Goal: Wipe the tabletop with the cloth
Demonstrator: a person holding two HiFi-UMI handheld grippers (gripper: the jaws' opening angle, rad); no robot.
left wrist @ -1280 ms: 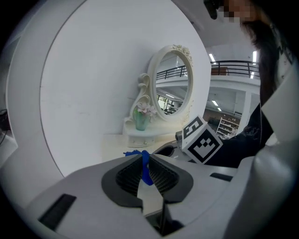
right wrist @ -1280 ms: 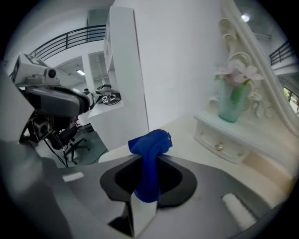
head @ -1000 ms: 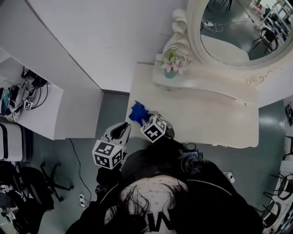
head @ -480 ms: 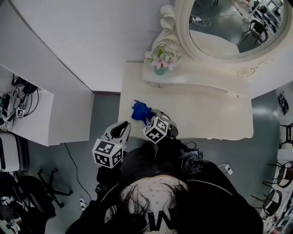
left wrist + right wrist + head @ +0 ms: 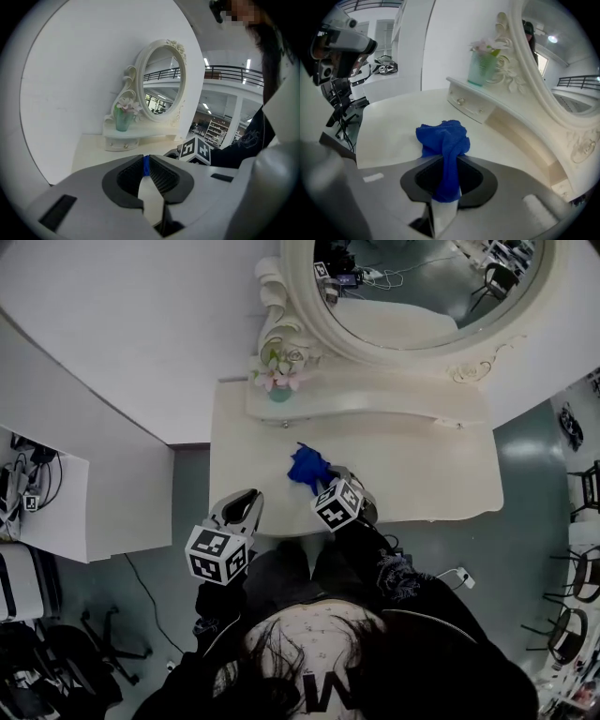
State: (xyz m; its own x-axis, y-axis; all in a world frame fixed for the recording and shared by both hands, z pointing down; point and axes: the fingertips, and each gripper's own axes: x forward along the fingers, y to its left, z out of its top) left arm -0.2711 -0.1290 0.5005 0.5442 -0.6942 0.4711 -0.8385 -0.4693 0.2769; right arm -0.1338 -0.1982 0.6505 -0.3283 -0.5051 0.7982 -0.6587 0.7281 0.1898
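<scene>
A blue cloth (image 5: 306,467) lies bunched on the cream vanity tabletop (image 5: 427,470), left of its middle. My right gripper (image 5: 323,486) is shut on the cloth's near end, and the rest of the cloth (image 5: 442,138) is heaped on the tabletop (image 5: 389,122) just past the jaws of the right gripper (image 5: 449,163). My left gripper (image 5: 242,508) hovers at the table's front left edge, apart from the cloth. In the left gripper view the left gripper (image 5: 145,164) is shut with nothing held; only a blue sliver shows beyond the tips.
A raised drawer shelf (image 5: 375,407) runs along the back under an oval mirror (image 5: 412,287). A green vase of flowers (image 5: 279,388) stands at the shelf's left end. A white desk with cables (image 5: 52,512) is at the left across a strip of floor.
My right gripper has carried the cloth from the table's left edge rightward toward the middle. The left gripper has stayed at the front left edge, shut.
</scene>
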